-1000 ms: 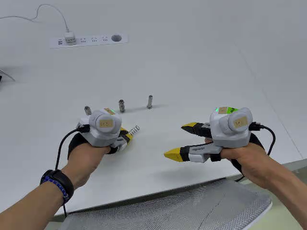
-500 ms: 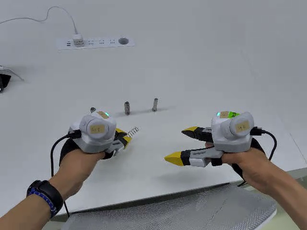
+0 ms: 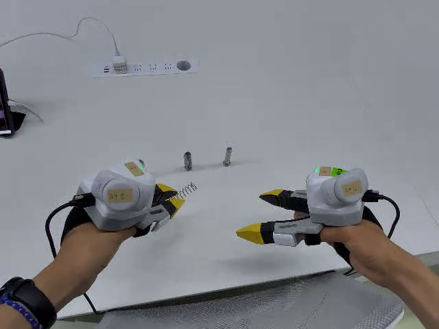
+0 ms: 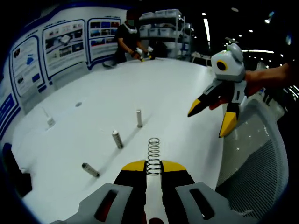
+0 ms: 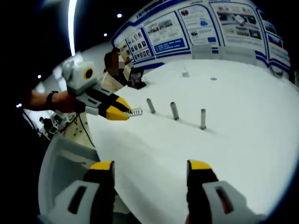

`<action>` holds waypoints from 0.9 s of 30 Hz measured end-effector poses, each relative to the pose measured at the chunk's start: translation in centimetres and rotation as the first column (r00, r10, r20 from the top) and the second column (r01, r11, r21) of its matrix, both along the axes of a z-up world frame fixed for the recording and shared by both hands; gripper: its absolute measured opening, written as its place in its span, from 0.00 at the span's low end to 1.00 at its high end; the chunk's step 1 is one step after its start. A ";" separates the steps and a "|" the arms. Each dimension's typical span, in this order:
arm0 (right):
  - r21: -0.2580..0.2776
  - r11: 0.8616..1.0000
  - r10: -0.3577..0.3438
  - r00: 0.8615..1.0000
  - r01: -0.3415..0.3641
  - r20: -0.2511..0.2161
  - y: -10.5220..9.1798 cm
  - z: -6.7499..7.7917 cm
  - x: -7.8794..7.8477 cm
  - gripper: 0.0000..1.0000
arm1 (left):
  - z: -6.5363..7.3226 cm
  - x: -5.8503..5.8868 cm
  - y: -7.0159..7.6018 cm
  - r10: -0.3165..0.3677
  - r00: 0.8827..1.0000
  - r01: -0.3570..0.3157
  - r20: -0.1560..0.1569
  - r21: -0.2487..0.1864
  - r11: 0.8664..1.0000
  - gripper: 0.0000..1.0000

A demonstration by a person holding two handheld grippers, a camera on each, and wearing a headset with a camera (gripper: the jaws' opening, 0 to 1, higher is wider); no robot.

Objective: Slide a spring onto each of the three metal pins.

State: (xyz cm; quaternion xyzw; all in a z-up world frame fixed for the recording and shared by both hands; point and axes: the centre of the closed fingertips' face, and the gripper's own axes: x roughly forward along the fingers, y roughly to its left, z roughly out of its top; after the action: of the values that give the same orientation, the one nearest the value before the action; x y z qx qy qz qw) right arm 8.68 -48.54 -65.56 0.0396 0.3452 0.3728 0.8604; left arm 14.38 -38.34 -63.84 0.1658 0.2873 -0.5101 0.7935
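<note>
Jaws of the left gripper (image 4: 147,165) are clamped on a small coiled steel spring (image 4: 153,150), axis straight ahead; short metal pins (image 4: 138,118) are stood ahead-left. Right gripper (image 5: 150,166) is spread open.

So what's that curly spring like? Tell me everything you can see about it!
The spring is a small coil of thin, silvery metal wire. One end is pinched between the yellow tips of the left gripper, which is shut on it; the rest pokes straight out past the tips and looks lifted off the white table. Nothing else touches it.
</note>
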 end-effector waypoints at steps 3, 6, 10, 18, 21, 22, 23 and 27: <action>0.003 1.000 0.004 1.000 -0.004 0.002 0.2 0.2 0.1 0.64 | 0.8 -0.1 -0.1 -0.009 1.000 0.009 0.011 -0.005 1.000 0.11; 0.014 1.000 0.002 1.000 -0.002 0.009 0.3 0.6 0.4 0.63 | 1.3 -0.2 -0.4 -0.016 1.000 0.017 0.017 -0.015 1.000 0.11; 0.021 1.000 0.002 1.000 -0.002 0.012 0.4 0.8 0.6 0.63 | 2.2 -0.6 -1.0 -0.028 0.999 0.028 0.016 -0.034 0.999 0.11; 0.096 0.995 -0.034 0.999 0.033 0.012 0.5 2.0 1.5 0.59 | 2.5 -0.9 -1.4 -0.048 0.999 0.048 0.021 -0.033 0.998 0.11; 0.144 0.988 -0.061 0.998 0.060 0.008 0.6 2.7 2.1 0.57 | 2.6 -1.0 -1.7 -0.056 0.998 0.057 0.023 -0.037 0.998 0.11; 0.161 0.985 -0.070 0.998 0.068 0.008 0.6 3.0 2.4 0.56 | 2.7 -1.1 -1.8 -0.061 0.998 0.062 0.026 -0.036 0.997 0.11; 0.174 0.982 -0.077 0.997 0.075 0.006 0.7 3.2 2.6 0.56 | 2.7 -1.1 -1.9 -0.063 0.998 0.064 0.024 -0.037 0.997 0.11; 0.235 0.968 -0.093 0.996 0.092 -0.006 1.2 4.0 3.2 0.55 | 2.9 -1.4 -2.4 -0.075 0.997 0.076 0.026 -0.041 0.996 0.11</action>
State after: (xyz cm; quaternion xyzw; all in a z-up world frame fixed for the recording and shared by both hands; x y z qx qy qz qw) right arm 11.88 -47.37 -61.58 0.1563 0.2944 0.3707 0.8669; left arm 12.96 -40.75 -60.94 0.1662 0.2606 -0.5436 0.7803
